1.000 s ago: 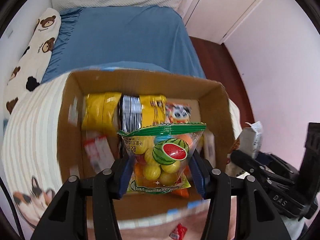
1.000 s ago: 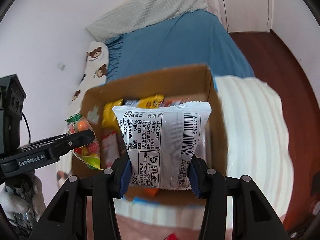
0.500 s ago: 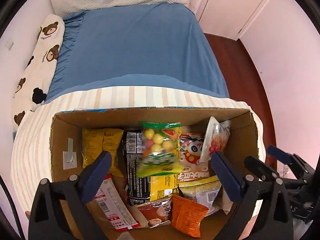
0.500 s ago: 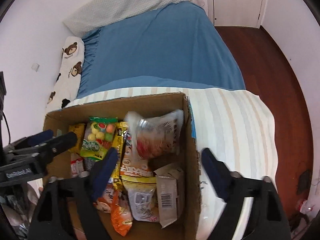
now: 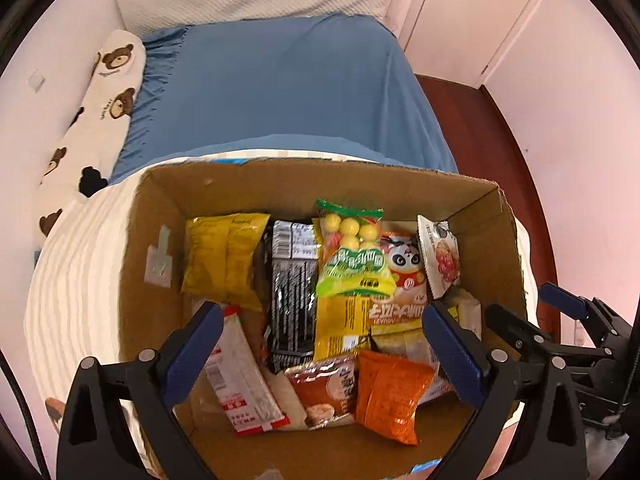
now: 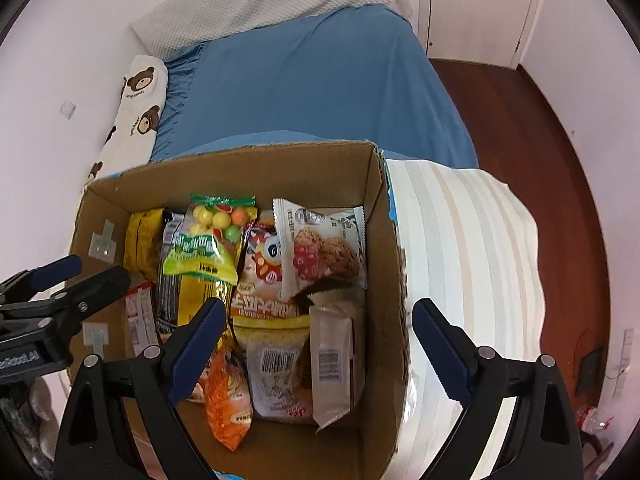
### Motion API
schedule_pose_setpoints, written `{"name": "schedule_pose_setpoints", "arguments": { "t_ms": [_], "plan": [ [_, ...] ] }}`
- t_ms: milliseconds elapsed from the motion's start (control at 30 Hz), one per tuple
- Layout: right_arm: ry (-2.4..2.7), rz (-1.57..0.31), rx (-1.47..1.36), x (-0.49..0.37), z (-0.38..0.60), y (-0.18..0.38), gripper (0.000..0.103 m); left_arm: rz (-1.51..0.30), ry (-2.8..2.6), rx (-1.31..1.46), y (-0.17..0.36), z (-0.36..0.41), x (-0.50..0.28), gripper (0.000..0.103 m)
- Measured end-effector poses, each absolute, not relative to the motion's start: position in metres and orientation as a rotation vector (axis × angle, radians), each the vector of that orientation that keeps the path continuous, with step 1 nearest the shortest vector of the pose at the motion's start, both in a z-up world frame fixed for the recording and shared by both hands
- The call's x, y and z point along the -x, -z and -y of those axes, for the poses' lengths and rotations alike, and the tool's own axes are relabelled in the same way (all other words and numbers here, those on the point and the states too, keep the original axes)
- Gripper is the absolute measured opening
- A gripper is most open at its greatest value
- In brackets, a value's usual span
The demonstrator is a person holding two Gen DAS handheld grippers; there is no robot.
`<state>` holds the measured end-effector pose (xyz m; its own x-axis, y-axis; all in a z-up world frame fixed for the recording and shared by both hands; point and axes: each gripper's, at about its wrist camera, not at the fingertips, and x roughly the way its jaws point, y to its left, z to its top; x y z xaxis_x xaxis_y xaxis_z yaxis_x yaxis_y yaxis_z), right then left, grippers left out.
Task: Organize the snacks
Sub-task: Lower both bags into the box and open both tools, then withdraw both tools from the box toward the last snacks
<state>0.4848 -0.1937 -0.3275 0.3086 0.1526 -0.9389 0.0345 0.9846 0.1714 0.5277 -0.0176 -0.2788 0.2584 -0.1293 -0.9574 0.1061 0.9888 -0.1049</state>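
Note:
An open cardboard box (image 5: 160, 208) (image 6: 384, 240) holds several snack packs. A green bag of round candies (image 5: 352, 252) (image 6: 208, 240) lies on top near the middle. A white cookie pack (image 5: 440, 256) (image 6: 320, 240) leans near the box's right wall. My left gripper (image 5: 320, 356) is open and empty above the box's near side. My right gripper (image 6: 316, 352) is open and empty above the box's right half. Each gripper shows at the edge of the other's view.
The box stands on a striped blanket (image 6: 460, 240) on a bed with a blue sheet (image 5: 272, 92). A bear-print pillow (image 5: 92, 120) lies at the left. Wooden floor (image 6: 520, 140) and a white door (image 5: 460, 0) are at the right.
Both grippers opened and let go: the candy bag and the white cookie pack dropped into the box. Both grippers then pulled back and up from the box.

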Motion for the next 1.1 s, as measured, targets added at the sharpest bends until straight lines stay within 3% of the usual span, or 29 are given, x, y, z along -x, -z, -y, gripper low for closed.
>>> {"name": "schedule_pose_setpoints", "arguments": {
  "t_ms": [833, 1100],
  "plan": [
    [-0.105, -0.993, -0.165, -0.320, 0.182, 0.225, 0.096, -1.044, 0.126, 0.006, 0.186, 0.008, -0.367, 0.102],
    [-0.168, -1.060, -0.275, -0.266, 0.181, 0.250, 0.096, -1.066, 0.070, 0.020, 0.208, -0.008, -0.313, 0.102]
  ]
}}
